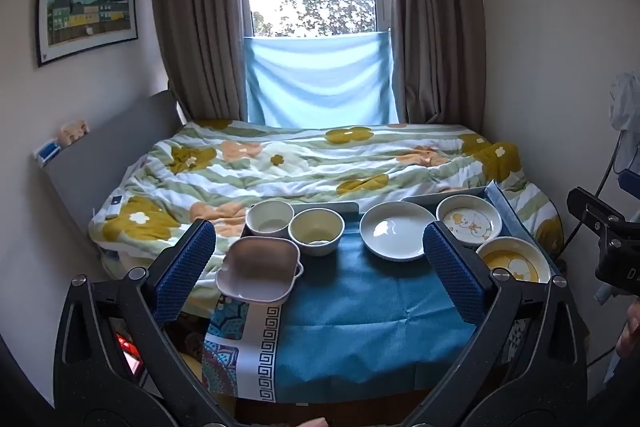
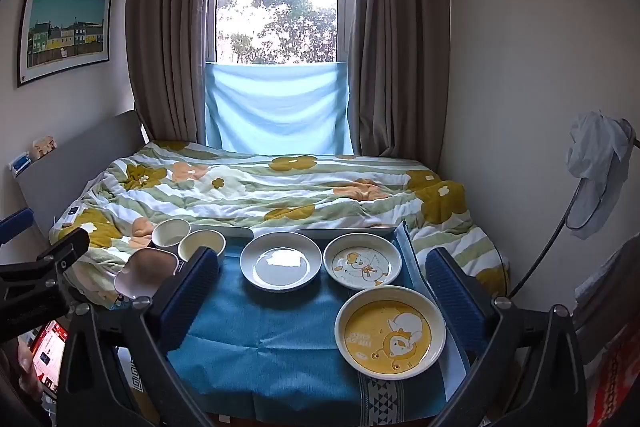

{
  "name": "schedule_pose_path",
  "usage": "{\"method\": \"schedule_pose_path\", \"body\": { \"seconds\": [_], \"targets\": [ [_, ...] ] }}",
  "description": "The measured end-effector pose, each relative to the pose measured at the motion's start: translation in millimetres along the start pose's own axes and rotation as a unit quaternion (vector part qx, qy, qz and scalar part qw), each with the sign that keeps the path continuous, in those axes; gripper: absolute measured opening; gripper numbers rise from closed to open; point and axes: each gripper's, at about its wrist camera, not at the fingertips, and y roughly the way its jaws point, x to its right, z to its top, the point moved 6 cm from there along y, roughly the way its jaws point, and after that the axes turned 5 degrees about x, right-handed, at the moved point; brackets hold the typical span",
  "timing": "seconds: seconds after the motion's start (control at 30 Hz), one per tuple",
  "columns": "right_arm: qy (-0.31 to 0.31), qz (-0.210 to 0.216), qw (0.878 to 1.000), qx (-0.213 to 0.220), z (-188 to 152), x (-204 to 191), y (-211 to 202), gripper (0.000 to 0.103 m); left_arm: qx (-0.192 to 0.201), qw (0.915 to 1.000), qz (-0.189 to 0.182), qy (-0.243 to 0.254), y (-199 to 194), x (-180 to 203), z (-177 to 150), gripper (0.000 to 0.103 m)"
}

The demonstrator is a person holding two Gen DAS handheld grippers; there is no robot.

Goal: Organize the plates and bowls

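On a small table under a blue cloth [image 1: 360, 307] stand two round cream bowls [image 1: 270, 218] [image 1: 316, 230] side by side and a squarish pink bowl [image 1: 258, 269] at the left edge. To the right lie a plain white plate [image 1: 396, 235], a white duck plate [image 1: 469, 223] and a yellow duck plate [image 2: 390, 331]. My left gripper [image 1: 320, 277] hovers open before the table with nothing between its fingers. My right gripper [image 2: 322, 299] is open too, above the near right side, the yellow plate just inside its right finger [image 2: 456, 297].
A bed with a flowered quilt [image 1: 300, 163] runs behind the table up to the curtained window. A grey tray edge [image 1: 324, 206] stands behind the bowls. A phone with a lit screen [image 2: 48, 355] sits low on the left. Walls close in on both sides.
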Motion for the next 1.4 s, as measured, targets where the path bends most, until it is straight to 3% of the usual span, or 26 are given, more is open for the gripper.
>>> {"method": "schedule_pose_path", "body": {
  "seconds": [0.1,1.4],
  "targets": [
    [-0.001,-0.001,1.0,0.002,0.1,-0.1,0.0,0.103,0.015,0.9999,0.003,0.005,-5.0,2.2,2.2,0.103],
    [0.0,0.003,1.0,-0.002,-1.0,-1.4,-0.1,0.103,0.02,0.9998,0.002,-0.002,-6.9,-2.0,0.2,0.103]
  ]
}}
